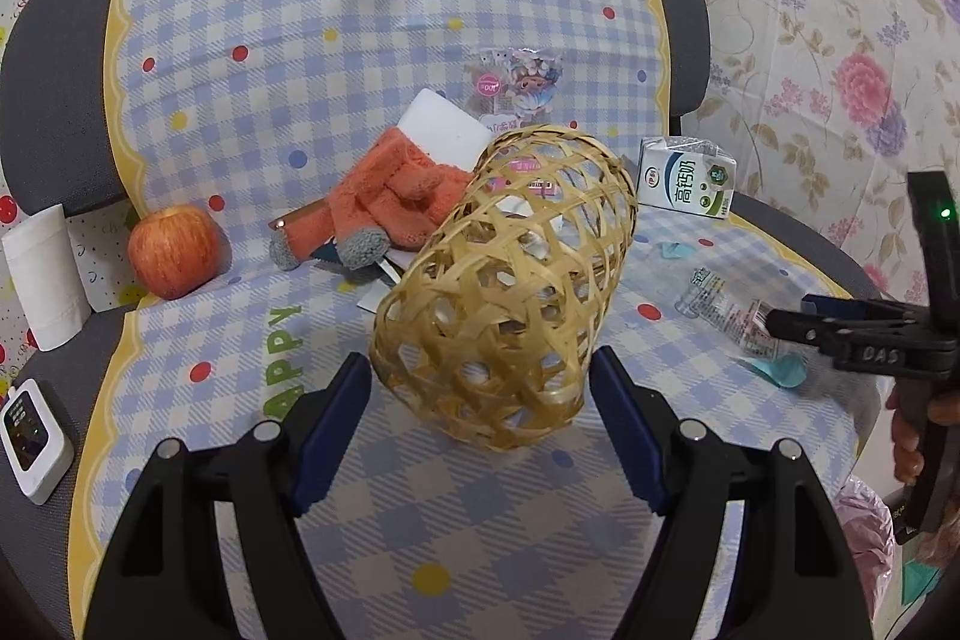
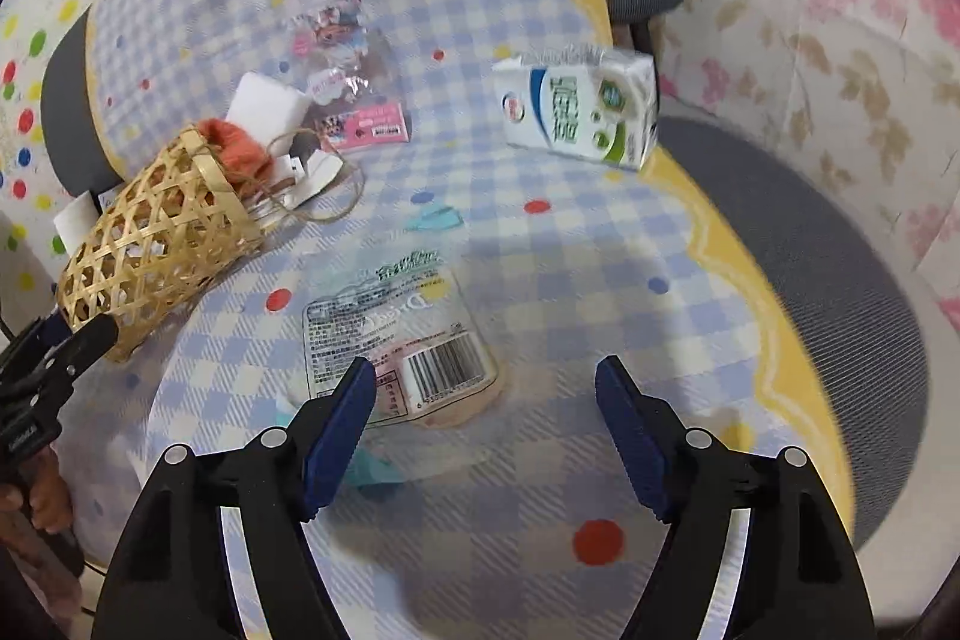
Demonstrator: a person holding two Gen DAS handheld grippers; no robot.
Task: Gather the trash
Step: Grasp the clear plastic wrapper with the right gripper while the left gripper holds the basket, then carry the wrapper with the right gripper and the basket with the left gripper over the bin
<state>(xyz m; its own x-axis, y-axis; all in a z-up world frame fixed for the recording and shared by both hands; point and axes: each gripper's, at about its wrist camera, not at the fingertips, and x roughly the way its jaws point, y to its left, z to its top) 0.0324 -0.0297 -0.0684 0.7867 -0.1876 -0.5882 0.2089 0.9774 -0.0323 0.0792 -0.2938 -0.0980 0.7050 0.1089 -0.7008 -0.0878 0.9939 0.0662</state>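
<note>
1. The checked cloth (image 1: 372,10) is the biggest thing here: soft blue-and-cream gingham with coloured dots and a wavy yellow border, draped over a grey padded chair (image 2: 810,244).
2. The woven basket (image 1: 510,280) is my landmark. It's an open lattice of flat bamboo strips, lying on its side on the cloth, rounded bottom toward the left wrist camera.
3. The left gripper (image 1: 480,388) has its blue-padded fingers spread wide on either side of the basket's bottom, not pinching it as far as I can see.
4. The right gripper (image 2: 486,400) is spread open too, well to the right of the basket, hovering over a flat clear plastic wrapper (image 2: 396,340) with printed text and a barcode. That's the trash nearest its fingers.
5. Milk carton (image 1: 687,181): boxy white cardboard with green and blue print, behind the basket and to its right.
6. Orange fuzzy glove (image 1: 390,196) with grey fingertips, just left of the basket's mouth.
7. Red apple (image 1: 174,250), smooth and round, further left of the basket.
8. A shiny cartoon-print packet (image 1: 516,82) lies behind the basket, with a white foam-like block (image 1: 444,130) between them.
9. Small teal paper scraps (image 1: 780,370) sit right of the basket, near the wrapper.
</note>
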